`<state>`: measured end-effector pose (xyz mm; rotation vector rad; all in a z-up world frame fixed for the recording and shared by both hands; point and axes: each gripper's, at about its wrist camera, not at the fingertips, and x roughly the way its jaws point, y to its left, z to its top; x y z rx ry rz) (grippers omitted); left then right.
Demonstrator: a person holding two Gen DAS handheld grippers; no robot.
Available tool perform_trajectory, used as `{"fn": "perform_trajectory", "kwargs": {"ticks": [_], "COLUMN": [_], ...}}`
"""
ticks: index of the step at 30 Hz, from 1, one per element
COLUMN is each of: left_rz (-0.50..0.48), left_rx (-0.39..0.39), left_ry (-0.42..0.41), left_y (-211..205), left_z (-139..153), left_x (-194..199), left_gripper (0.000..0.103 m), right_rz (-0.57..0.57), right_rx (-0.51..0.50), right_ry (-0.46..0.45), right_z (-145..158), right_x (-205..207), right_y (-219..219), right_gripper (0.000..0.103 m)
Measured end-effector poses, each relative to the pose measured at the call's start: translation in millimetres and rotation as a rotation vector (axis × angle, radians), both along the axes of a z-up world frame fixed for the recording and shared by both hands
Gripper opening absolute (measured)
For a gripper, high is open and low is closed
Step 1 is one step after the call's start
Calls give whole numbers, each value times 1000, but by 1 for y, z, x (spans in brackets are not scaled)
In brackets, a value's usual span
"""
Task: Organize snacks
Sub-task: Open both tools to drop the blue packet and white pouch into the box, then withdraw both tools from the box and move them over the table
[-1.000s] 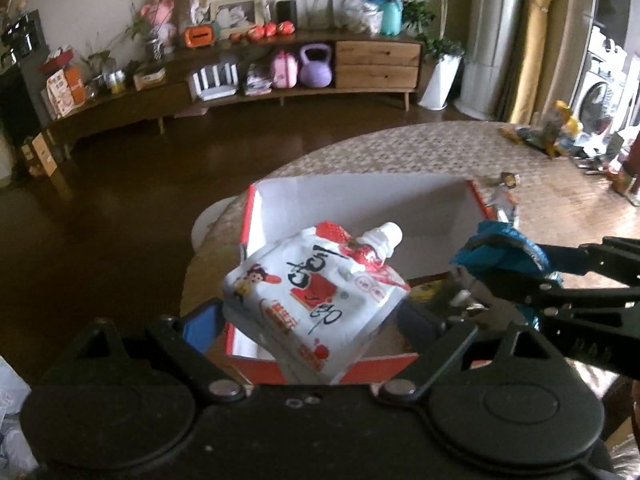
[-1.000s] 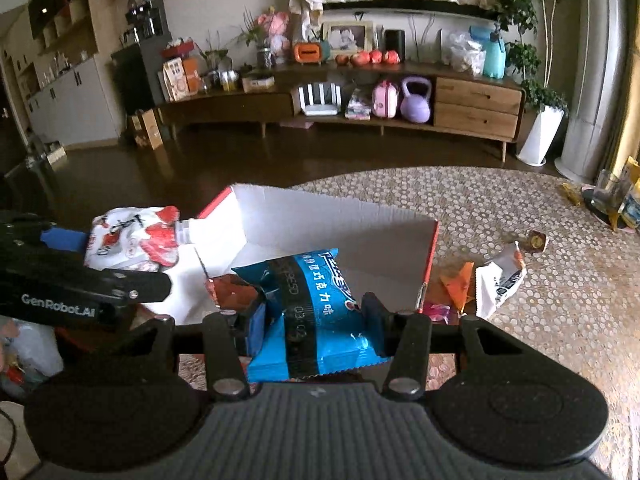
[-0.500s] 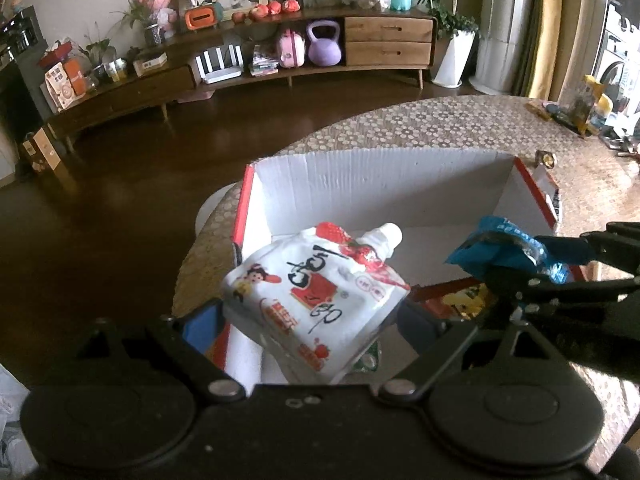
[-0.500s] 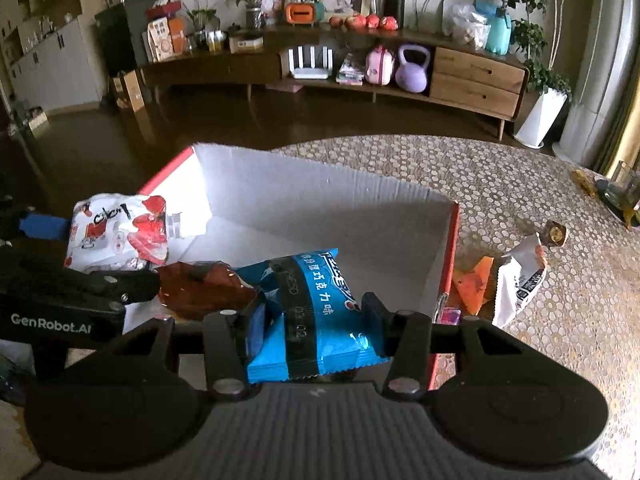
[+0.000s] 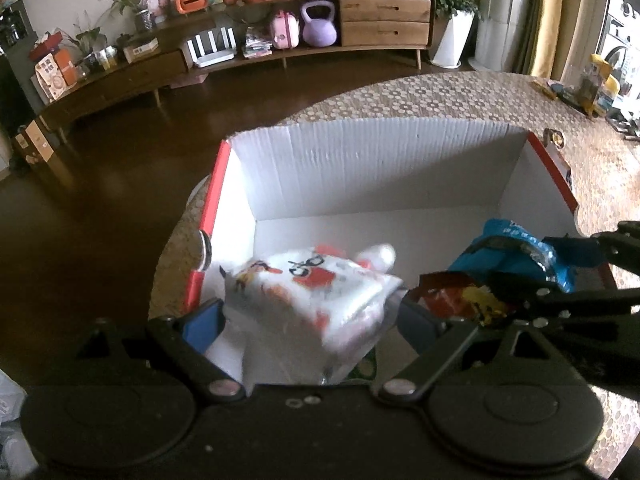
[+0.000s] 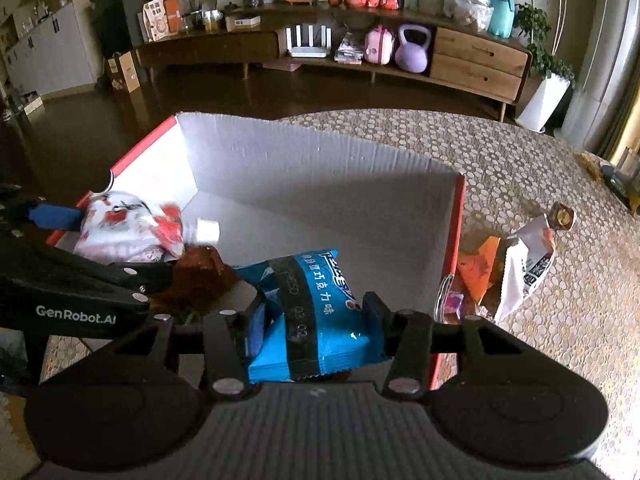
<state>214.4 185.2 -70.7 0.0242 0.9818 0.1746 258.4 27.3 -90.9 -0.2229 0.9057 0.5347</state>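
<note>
**Inspector:** What room was there to move?

**Assistant:** The red-and-white box point(image 5: 372, 168) stood open-topped on the patterned worktop point(image 6: 520, 168), near its left edge, with dark floor beyond. The far half of the box floor lay bare; its walls rose on all sides.

**Inspector:** The white spouted pouch point(image 5: 316, 292)?

**Assistant:** Blurred, within the box at near left, spout toward far right, long axis diagonal. It sat between the wide-set fingers of the left gripper point(image 5: 308, 316); whether the pads pressed on it, I could not tell.

**Inspector:** The blue packet point(image 6: 312, 312)?

**Assistant:** Clamped in the right gripper point(image 6: 316, 320), long axis running near to far, over the box's near right. A dark red packet point(image 6: 196, 276) lay between the two.
</note>
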Motion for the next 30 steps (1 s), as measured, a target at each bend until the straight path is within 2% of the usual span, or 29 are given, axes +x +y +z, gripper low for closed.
{"fn": "perform_trajectory", "kwargs": {"ticks": [3,8,13,18,22,30], "left_rz": [1,1,-3,2,-6,-29], "left_rx": [1,0,27,-1,-6,6], "left_ry": [3,4,-64,-87,-104,-137], "left_y": [-1,-2,-7,-8,-11,-22], "left_z": [-2,-1,13,23,30,47], "left_x": [1,-2,-10,-17,-27,-49], "left_gripper": [93,93,102,103,103,103], "right_rz": [0,13,18,15,21,28], "right_rx": [1,16,35,58,80,129], "right_ry": [1,-1,-13,-30,-48,-86], "right_z": [1,5,13,26,38,63], "right_x": [-3,-9,-18,-26,-36,-60], "right_y": [-2,-5,-12,-22,-31,-48], "right_gripper": [52,61,67,68,73,76]}}
